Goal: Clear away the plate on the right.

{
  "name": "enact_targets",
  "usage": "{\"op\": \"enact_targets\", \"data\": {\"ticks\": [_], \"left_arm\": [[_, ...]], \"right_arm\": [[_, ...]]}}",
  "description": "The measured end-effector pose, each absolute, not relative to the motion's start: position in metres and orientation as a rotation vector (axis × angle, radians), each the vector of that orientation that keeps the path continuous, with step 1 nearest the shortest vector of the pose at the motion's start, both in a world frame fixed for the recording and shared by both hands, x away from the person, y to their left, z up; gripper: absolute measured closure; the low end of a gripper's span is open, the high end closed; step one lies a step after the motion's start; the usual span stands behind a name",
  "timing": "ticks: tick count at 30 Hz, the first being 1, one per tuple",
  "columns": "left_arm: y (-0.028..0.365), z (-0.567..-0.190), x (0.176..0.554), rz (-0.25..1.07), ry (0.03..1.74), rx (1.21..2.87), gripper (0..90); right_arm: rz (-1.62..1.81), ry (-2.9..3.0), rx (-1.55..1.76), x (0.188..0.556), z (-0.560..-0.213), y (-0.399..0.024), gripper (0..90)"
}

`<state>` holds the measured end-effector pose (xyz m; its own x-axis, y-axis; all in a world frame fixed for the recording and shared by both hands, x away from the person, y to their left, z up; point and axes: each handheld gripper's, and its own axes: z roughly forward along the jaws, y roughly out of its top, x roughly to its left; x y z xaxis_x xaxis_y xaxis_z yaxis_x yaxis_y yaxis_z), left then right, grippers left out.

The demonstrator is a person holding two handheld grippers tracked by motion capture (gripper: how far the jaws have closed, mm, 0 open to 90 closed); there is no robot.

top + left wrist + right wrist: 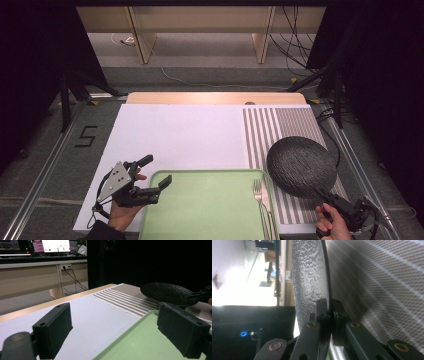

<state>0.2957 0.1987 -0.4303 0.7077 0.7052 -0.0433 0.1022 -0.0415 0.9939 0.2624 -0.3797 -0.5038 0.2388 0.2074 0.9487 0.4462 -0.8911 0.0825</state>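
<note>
A dark, rough-textured round plate [301,165] [165,292] [309,277] sits over the striped placemat [270,130] at the right of the table. My right gripper [327,196] [330,312] is shut on its near rim, one pad on each face. A pale green tray [210,210] [140,340] lies at the front centre, and a silver fork [260,195] rests along its right side. My left gripper [158,169] [117,325] hovers open over the tray's left far corner, with nothing between its fingers.
A white board [175,135] covers the table's left and middle, with a wooden strip [215,98] along the far edge. Cables and desk legs lie on the floor beyond. Dark stands flank both sides of the table.
</note>
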Motion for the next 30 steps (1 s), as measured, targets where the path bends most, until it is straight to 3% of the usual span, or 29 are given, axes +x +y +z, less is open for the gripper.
{"op": "enact_targets", "data": {"ticks": [30], "left_arm": [[0.199,-0.43,0.296,0.555,0.681,1.558,11.9]], "right_arm": [[-1.724,-0.783,-2.135,0.268,-0.496,-0.354,86.7]]}}
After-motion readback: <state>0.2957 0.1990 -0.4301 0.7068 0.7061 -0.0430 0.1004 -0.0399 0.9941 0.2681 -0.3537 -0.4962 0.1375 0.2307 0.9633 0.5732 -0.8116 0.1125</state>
